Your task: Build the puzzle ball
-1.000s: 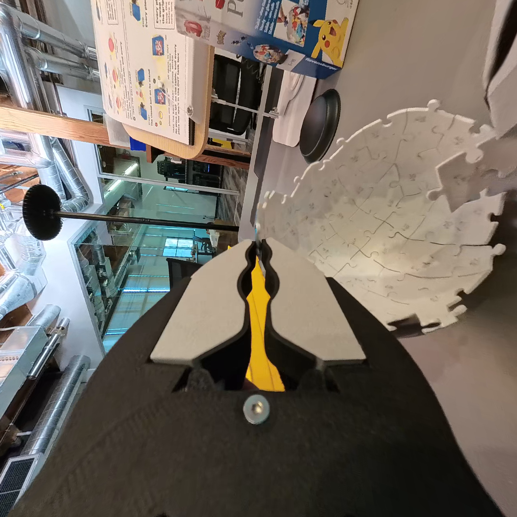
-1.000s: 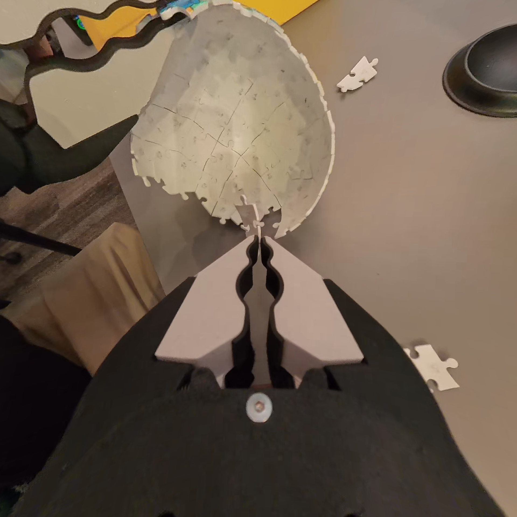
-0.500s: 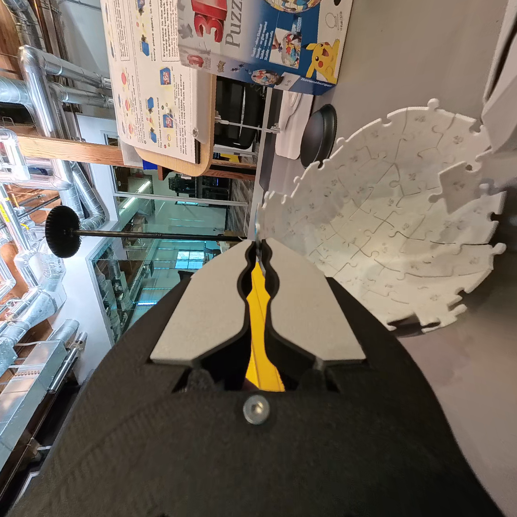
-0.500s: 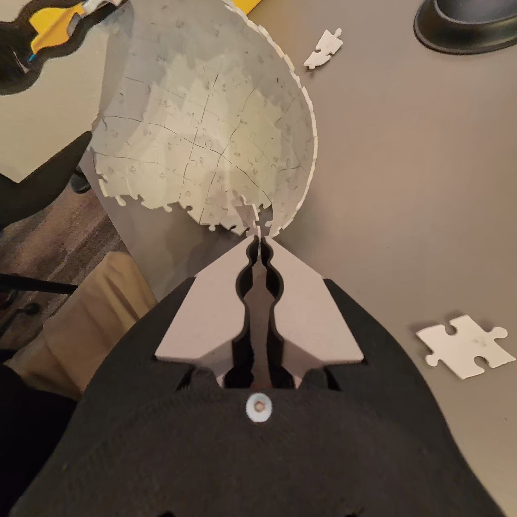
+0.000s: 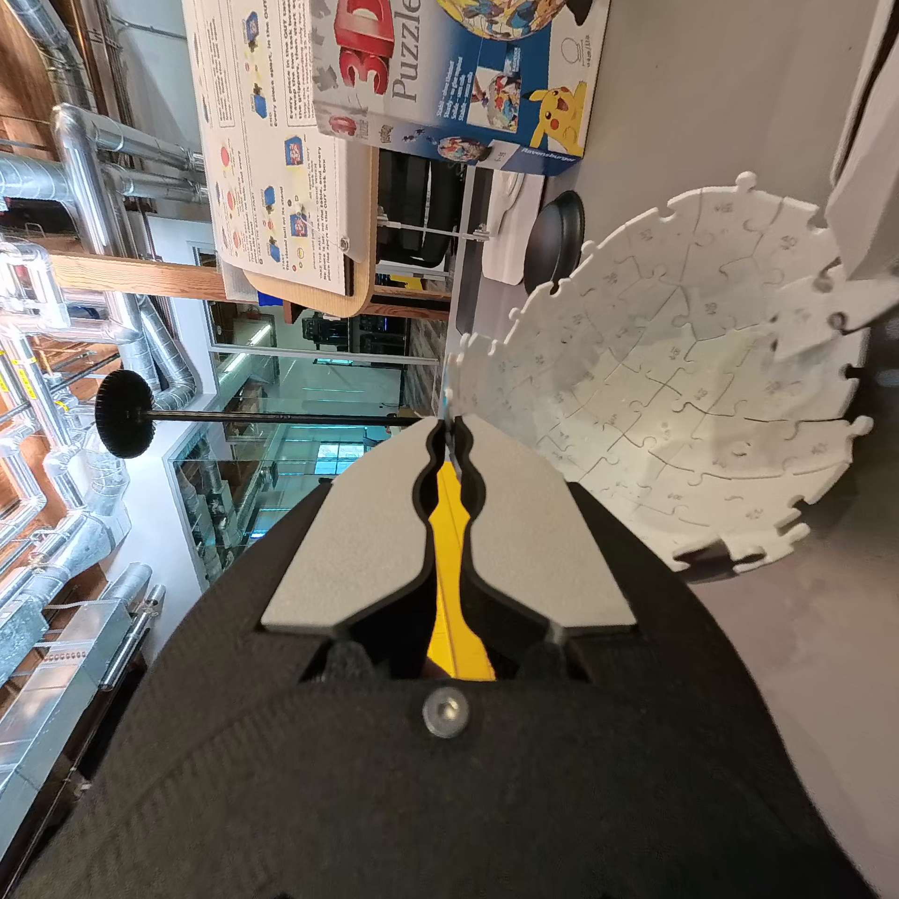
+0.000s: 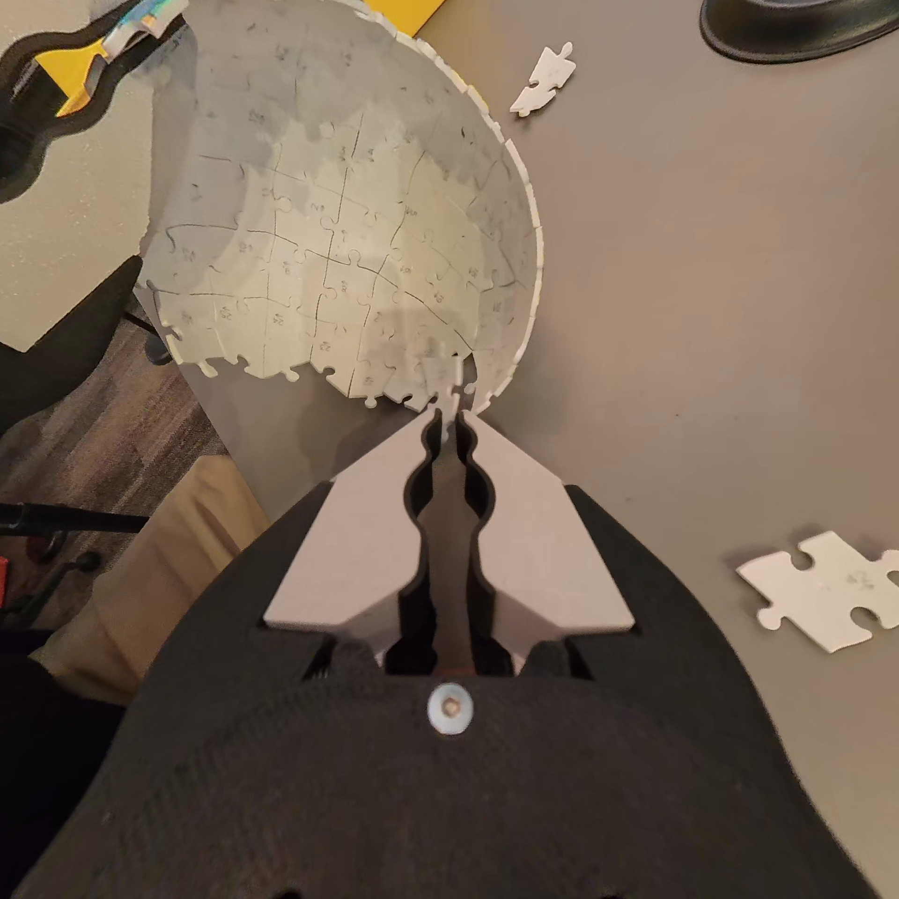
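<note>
The half-built puzzle ball [image 6: 340, 233] is held above the desk [image 6: 705, 316]. Left gripper [image 5: 451, 424] jaws clamp its rim. Right gripper [image 6: 450, 413] jaws pinch a loose piece [image 6: 443, 377] against the ball's opposite rim.

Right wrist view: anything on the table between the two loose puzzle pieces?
Nothing. Bare grey table separates the small loose piece from the larger loose piece; right wrist view shows it.

Around the one half-built puzzle shell [image 6: 340, 233] there are two grippers, three separate white pieces, namely one pinched at its near rim [image 6: 445, 384], one just beyond its far rim [image 6: 545, 80] and one well off to its right [image 6: 827, 598], and one black stand [image 6: 798, 24] farther beyond.
</note>
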Available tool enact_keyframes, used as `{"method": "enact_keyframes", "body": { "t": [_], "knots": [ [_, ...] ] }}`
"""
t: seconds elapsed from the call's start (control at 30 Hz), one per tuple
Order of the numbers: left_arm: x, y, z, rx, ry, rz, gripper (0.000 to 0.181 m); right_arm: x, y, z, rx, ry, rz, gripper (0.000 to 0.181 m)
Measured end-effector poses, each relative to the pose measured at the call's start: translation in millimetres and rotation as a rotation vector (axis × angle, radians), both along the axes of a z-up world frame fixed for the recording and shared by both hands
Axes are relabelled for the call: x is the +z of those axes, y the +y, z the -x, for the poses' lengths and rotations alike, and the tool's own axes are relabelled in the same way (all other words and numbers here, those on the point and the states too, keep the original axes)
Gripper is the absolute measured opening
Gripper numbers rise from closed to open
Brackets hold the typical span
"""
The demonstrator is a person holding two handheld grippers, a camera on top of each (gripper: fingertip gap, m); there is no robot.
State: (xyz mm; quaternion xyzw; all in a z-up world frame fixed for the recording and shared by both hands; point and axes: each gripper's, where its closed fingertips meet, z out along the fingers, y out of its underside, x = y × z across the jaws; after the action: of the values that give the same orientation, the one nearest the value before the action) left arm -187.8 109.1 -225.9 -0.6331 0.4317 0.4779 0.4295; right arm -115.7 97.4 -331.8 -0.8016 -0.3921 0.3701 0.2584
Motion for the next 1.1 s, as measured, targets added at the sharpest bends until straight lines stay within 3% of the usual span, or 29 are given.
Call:
{"method": "enact_keyframes", "body": {
  "t": [0.37, 0.53, 0.73, 0.9, 1.1],
  "knots": [
    [-1.1, -0.8, -0.8, -0.01, 0.009, 0.002, 0.003, 9.0, -2.6, -11.9, 0.043, -0.008, -0.05, 0.011],
    [-1.4, -0.8, 0.3, -0.006, 0.01, 0.005, 0.003, 1.4, -21.4, -20.6, 0.2, -0.118, -0.148, 0.02],
    [-1.8, 0.7, 5.3, 0.005, 0.004, 0.007, 0.003, -12.3, -11.9, -28.7, 0.237, -0.235, -0.236, 0.029],
    [-1.6, 0.8, 12.0, 0.02, -0.002, 0.008, 0.003, -17.9, -7.3, -23.5, 0.28, -0.284, -0.284, 0.017],
    [-1.3, 2.2, 15.9, 0.026, -0.013, 0.007, 0.003, -15.1, 5.9, -33.4, 0.399, -0.314, -0.319, 0.016]
  ]
}}
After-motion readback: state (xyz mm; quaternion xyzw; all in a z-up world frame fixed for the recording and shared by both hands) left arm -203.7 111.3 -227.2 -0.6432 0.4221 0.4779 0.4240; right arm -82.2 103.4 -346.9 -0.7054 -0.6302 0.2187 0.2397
